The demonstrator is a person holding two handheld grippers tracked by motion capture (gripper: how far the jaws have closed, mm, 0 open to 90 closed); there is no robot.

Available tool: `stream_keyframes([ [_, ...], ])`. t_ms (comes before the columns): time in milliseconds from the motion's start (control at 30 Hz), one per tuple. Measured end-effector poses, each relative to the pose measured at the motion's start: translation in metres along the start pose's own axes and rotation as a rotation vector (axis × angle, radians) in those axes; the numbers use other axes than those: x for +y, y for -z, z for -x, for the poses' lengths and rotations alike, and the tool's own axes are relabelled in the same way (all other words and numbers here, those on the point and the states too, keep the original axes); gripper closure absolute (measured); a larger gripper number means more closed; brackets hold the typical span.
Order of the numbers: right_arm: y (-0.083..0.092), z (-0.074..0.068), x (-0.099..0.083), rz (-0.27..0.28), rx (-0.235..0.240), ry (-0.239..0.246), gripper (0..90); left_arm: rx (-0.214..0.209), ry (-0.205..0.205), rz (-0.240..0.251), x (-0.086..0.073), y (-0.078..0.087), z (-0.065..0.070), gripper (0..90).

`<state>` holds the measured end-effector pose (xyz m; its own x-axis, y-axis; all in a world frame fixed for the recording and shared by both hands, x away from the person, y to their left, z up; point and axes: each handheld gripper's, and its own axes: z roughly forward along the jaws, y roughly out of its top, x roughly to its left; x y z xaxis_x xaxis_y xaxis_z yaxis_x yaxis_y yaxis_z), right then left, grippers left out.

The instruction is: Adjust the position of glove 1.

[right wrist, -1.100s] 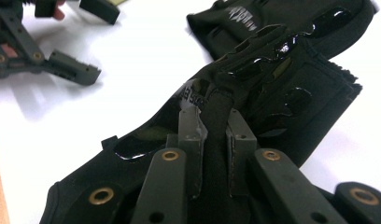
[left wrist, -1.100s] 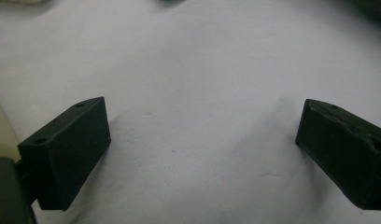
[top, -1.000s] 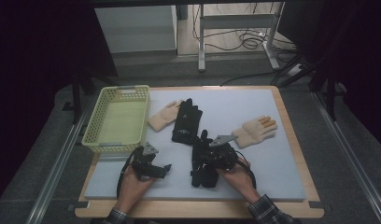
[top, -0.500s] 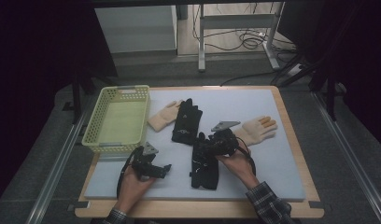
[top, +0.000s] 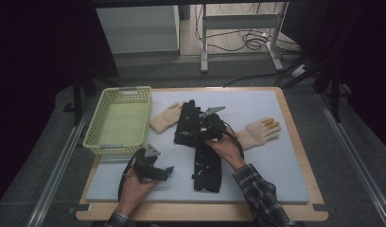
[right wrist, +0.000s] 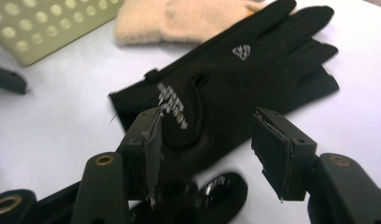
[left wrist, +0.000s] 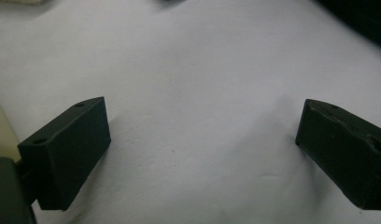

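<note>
- The yellow basket [top: 119,122] stood at the mat's left edge.
- The left gripper [top: 153,171] rested on the white mat [left wrist: 202,70], jaws apart and empty.
- The right gripper [right wrist: 205,158], whose jaws had just been opening, hovered over the upper black glove [right wrist: 235,74] without gripping it; the lower black glove [top: 207,165] lay below.
- A beige glove [top: 259,132] lay farthest right.

Two black gloves here. The upper one [top: 187,124] lies flat mid-frame in the high view, fingers pointing up (silver print on the cuff), overlapping a beige glove's [top: 165,118] edge. The other black glove [top: 207,166] lies flat just below it.
</note>
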<state>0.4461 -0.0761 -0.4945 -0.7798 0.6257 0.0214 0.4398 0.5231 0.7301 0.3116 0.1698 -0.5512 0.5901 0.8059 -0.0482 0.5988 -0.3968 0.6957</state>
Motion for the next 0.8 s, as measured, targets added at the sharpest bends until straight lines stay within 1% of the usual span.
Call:
stream_keyframes([
  [100,-0.012,0.002,0.008,-0.002,-0.009,0.026,42.2,0.000,0.000,0.000,0.000,0.000,0.000,3.1],
  [233,-0.029,0.005,0.016,-0.019,-0.017,0.036,41.8,-0.002,0.007,0.004,0.000,0.000,0.000,3.1],
  [300,-0.036,0.007,0.018,-0.026,-0.029,0.031,41.5,-0.001,0.001,0.001,0.000,0.000,0.000,3.1],
  [400,-0.048,0.011,0.020,-0.039,-0.044,0.013,36.9,-0.002,0.002,0.001,0.000,0.000,0.000,3.1],
  [467,-0.055,0.014,0.020,-0.043,-0.041,0.001,34.6,-0.002,0.002,0.001,0.000,0.000,0.000,3.1],
  [500,-0.059,0.014,0.020,-0.057,-0.042,0.000,33.8,-0.002,0.002,0.001,0.000,0.000,0.000,3.1],
  [567,-0.066,0.014,0.018,-0.088,-0.048,0.017,30.6,-0.002,0.001,0.001,0.000,0.000,0.000,3.1],
  [600,-0.068,0.011,0.017,-0.085,-0.063,0.046,30.9,-0.001,0.001,0.001,0.000,0.000,0.000,3.1],
  [633,-0.069,0.009,0.018,-0.090,-0.074,0.067,32.1,-0.001,0.001,0.001,0.000,0.000,0.000,3.1],
  [667,-0.069,0.008,0.019,-0.094,-0.078,0.066,34.0,-0.001,0.001,0.001,0.000,0.000,0.000,3.1],
  [733,-0.068,0.009,0.019,-0.094,-0.079,0.065,42.3,-0.001,0.000,0.001,0.000,0.000,0.000,3.1],
  [800,-0.067,0.009,0.018,-0.081,-0.079,0.064,50.7,-0.001,0.000,0.001,0.000,0.000,0.000,3.1],
])
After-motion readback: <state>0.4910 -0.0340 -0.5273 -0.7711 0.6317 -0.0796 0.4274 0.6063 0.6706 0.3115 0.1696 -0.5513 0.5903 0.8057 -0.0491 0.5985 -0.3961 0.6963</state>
